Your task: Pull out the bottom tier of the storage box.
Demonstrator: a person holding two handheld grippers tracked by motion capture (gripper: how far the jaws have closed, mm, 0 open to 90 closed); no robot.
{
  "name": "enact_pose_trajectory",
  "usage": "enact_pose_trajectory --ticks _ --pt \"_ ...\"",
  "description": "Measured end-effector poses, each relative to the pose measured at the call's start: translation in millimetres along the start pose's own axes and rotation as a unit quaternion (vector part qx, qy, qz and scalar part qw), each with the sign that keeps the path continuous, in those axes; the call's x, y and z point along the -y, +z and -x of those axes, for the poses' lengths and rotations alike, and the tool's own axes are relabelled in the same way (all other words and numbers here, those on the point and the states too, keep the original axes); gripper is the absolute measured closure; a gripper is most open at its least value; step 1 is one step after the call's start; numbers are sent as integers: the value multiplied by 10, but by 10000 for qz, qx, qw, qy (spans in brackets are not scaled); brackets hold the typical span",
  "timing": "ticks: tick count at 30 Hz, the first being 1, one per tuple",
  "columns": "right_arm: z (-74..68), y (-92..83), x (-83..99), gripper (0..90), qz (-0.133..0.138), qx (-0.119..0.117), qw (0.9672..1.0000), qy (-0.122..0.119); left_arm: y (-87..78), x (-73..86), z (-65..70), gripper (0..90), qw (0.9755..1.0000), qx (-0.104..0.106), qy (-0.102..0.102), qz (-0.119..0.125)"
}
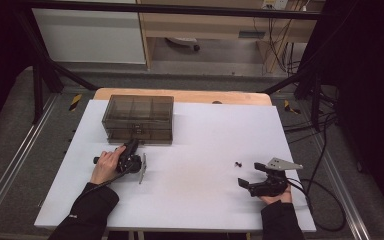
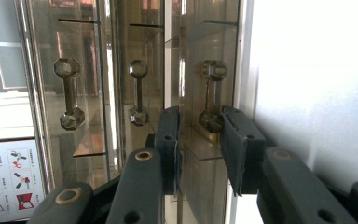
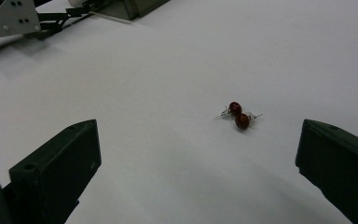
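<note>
A drawer handle [image 2: 210, 95] on the smoked acrylic drawer box [image 1: 138, 119] is being bracketed by the left gripper [image 2: 200, 140].

The handle is being framed between partly spread fingers [image 2: 168, 135], no pinch visible yet; closing squarely before pulling straight is advised. The right gripper [image 3: 198, 163] is being held wide apart, with the red earrings [image 3: 238, 115] lying just ahead between its fingers.

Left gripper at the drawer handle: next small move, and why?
Probably close the left gripper on the drawer handle, then pull. Its jaws straddle the handle's lower end with gaps on both sides, so nothing is gripped yet. The smoked drawer box looks shut, and the red earrings wait before the open right gripper.
</note>
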State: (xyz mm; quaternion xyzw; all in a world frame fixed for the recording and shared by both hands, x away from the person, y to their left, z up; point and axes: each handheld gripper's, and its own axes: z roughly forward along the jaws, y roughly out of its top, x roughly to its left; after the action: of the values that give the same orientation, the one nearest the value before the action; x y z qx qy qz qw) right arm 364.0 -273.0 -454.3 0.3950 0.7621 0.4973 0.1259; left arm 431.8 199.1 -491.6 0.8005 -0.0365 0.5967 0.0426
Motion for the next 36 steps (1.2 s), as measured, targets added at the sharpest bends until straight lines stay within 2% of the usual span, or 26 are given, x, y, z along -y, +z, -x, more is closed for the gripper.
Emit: enact_pose_trajectory --ticks 36 --pt "-1 -4 0 6 19 9 10000 0 -151 -11 49 684 10000 9 13 5"
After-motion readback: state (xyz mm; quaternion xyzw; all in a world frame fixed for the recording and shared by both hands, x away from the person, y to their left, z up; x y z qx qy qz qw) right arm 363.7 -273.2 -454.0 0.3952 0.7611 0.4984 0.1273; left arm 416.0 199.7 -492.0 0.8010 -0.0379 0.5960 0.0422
